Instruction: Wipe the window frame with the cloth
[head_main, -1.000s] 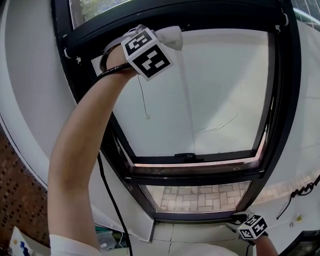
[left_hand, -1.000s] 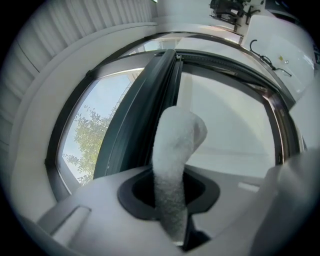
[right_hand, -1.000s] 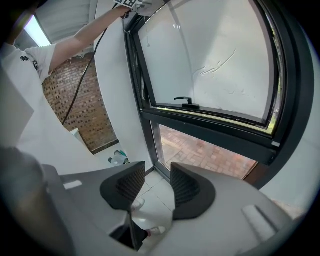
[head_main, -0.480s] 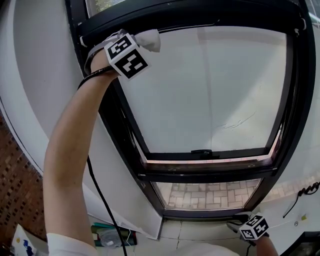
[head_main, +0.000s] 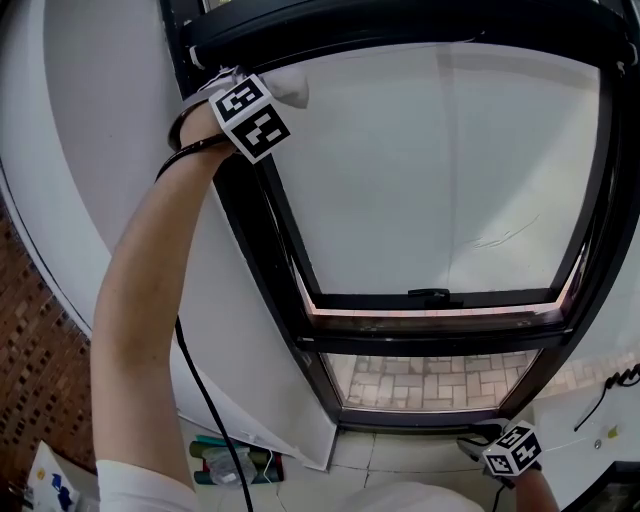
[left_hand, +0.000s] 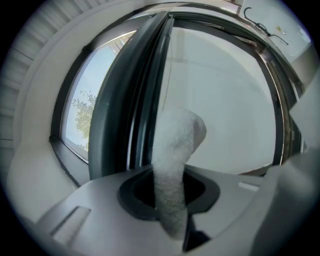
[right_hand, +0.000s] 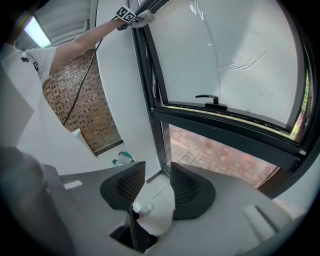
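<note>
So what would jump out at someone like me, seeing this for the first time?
Probably the person's bare raised arm at the head view's left. Its left gripper is shut on a white fluffy cloth, held up at the top left corner of the big black window frame. Far below, near the floor, the right gripper hangs with its jaws apart and nothing between them.

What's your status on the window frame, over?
Left gripper shut on cloth, up at top-left corner of window frame. Right gripper open, empty, down low. Nothing in the way.

No legible text, labels or numbers.
</note>
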